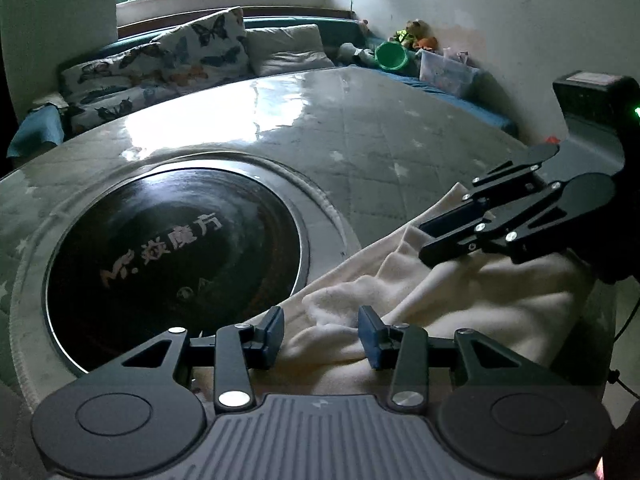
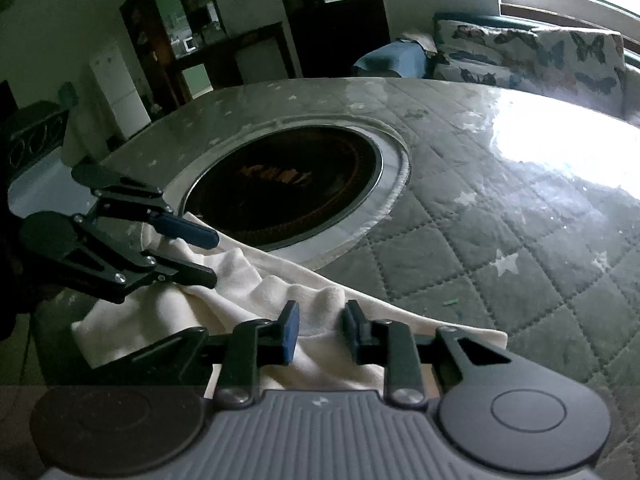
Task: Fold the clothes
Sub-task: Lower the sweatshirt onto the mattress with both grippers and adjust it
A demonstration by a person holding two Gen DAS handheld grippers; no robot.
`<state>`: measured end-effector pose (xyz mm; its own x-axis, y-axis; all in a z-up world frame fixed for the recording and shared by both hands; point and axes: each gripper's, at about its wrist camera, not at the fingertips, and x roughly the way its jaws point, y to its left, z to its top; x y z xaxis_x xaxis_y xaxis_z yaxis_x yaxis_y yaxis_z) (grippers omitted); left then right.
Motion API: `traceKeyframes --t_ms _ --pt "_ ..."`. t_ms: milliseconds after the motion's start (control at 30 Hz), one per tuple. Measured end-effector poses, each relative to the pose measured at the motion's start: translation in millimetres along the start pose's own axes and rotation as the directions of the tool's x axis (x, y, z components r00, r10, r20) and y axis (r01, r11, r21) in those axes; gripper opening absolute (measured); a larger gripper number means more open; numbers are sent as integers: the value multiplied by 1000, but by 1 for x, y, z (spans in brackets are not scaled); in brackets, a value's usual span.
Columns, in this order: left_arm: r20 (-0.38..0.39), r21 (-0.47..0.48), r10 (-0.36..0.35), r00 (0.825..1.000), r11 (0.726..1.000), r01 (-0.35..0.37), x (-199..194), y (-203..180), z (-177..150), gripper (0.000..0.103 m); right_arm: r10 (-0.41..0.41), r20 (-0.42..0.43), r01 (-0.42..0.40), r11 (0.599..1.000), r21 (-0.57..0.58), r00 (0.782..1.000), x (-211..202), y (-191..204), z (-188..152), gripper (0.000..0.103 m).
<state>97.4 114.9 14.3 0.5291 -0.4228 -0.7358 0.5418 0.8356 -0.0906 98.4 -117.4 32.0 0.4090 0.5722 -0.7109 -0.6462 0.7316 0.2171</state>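
Quilted table [image 1: 400, 152] with round inset cooktop [image 1: 176, 256]; cream cloth [image 1: 460, 292] bunched at near edge; left gripper [image 1: 321, 330] spread over a fold, right gripper [image 2: 322, 330] half-closed astride a ridge, nothing pinched; one layer to be gripped cleanly.

From my left wrist view, the cream cloth [image 1: 460, 300] runs under the left claw [image 1: 320, 334] and out of sight below its body, so I can't see its near edge. On the right, the right claw [image 1: 430, 240] covers part of the cloth, and I can't tell whether its pads press it. In the right wrist view the lettering on the dark round plate [image 2: 280, 188] is too blurred to read. The toys [image 1: 416, 36] in the far corner are too small to name.
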Motion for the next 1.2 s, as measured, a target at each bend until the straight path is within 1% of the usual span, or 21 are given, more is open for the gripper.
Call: traceKeyframes --t_ms 67,100,133,167,200,267,333,433,500,567,667,767,833,933,967,1000,1100,1200 --pt "-5 -6 3 1000 1000 -3 2 0 2 44 -20 5 20 1000 -13 1000 1 2 -1 16" --pt "-3 -1 2 1000 1000 -2 3 -1 1 44 -26 9 26 1000 -15 1000 0 3 -1 13" --pt "4 11 0 1000 1000 0 3 -2 1 38 -31 13 31 999 -17 999 0 3 -1 11" --pt "11 20 -9 1000 1000 9 2 -4 -1 31 -33 16 34 999 -18 999 0 3 -1 11" --pt "17 29 -15 1000 999 14 2 -6 -2 28 -37 20 37 999 -20 999 -1 3 -1 9" --pt "36 49 18 999 999 -20 0 -11 -3 17 -45 31 46 999 -23 998 -2 4 -1 8" --pt "60 65 54 997 996 -58 -2 -16 -2 13 -57 49 58 998 -34 997 -6 7 -1 7" --pt "127 94 111 986 988 -124 -11 -22 2 12 -75 89 80 995 -56 993 -13 10 5 6" --pt "179 103 145 973 981 -165 -17 -26 5 12 -93 125 103 992 -72 988 -19 12 9 6" --pt "213 111 174 961 973 -201 -16 -29 8 12 -113 163 127 989 -82 980 -22 14 14 6" --pt "220 121 234 947 957 -264 -1 -32 4 12 -140 186 158 984 -87 973 -15 14 15 6" --pt "198 98 256 946 955 -279 15 -31 -3 12 -159 168 176 981 -88 973 -1 12 10 6" --pt "192 79 257 947 958 -276 20 -31 -7 12 -179 160 197 975 -99 971 7 12 6 6" --pt "191 58 272 943 956 -287 24 -28 -8 16 -191 156 208 973 -101 969 8 11 6 9" --pt "188 46 269 945 958 -282 23 -26 -7 17 -192 165 210 973 -100 967 4 12 7 9" --pt "186 34 267 946 960 -277 23 -24 -6 17 -190 175 209 973 -101 966 0 14 8 9" --pt "187 13 270 945 961 -277 19 -20 -2 18 -149 198 176 976 -131 969 -10 27 10 9" --pt "202 -12 287 936 957 -291 9 -17 0 20 -107 192 139 977 -164 976 -11 41 9 9"
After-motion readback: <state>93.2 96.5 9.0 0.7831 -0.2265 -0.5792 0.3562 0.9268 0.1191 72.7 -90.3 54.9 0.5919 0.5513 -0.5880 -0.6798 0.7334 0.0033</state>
